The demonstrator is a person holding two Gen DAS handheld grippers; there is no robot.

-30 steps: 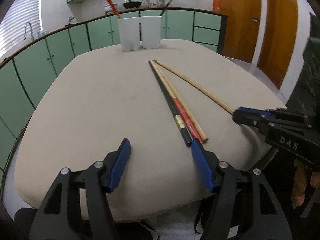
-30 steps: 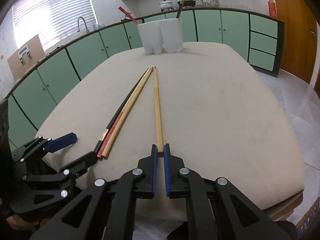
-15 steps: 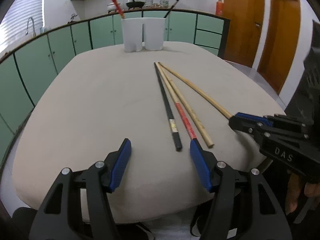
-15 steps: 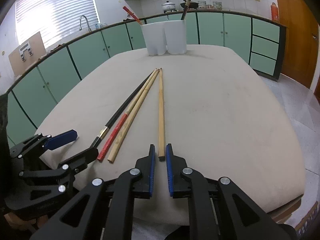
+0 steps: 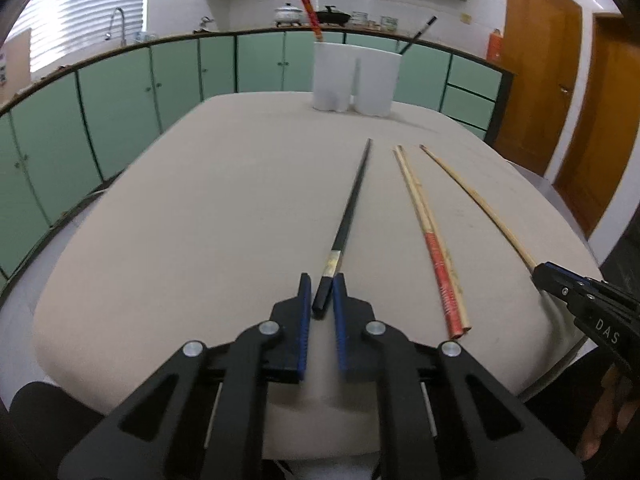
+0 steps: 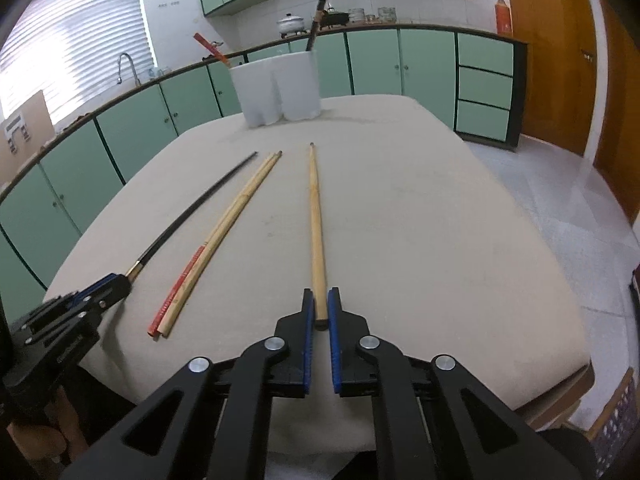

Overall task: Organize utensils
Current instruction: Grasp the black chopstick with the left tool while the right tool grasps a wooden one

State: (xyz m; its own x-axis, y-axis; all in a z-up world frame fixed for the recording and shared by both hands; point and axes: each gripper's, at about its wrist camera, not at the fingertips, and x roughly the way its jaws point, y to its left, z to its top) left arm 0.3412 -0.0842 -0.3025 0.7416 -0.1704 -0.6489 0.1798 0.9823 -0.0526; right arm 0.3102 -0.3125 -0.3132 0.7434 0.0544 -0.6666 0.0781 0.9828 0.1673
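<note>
On the beige cloth-covered table (image 5: 200, 240), everything lines up against one landmark — the white two-compartment plastic utensil holder (image 5: 356, 80) standing at the far end. From that holder, four chopsticks lie lengthwise on the cloth, tips pointing toward it and butts toward the near edge.

Farthest to the holder's left side lies the long black chopstick with a pale band near its butt (image 5: 348, 216). Its butt sits between the blue pads of the left gripper (image 5: 322, 294), whose fingers are drawn in close around it; whether the pads already press on it cannot be told. To the right of the black one, well apart from it, a red-handled bamboo chopstick (image 5: 438, 268) and a plain bamboo chopstick (image 6: 236, 220) lie touching side by side.

Farther right again, a single light wooden chopstick (image 6: 316, 224) runs straight back from the holder. Its butt is between the pads of the right gripper (image 6: 319, 310) — fingers narrowed to a slim gap about the stick, real contact not clear.

Inside the holder, a red chopstick (image 5: 309, 14) leans out of the left compartment and a dark chopstick (image 5: 420, 34) out of the right one.
</note>
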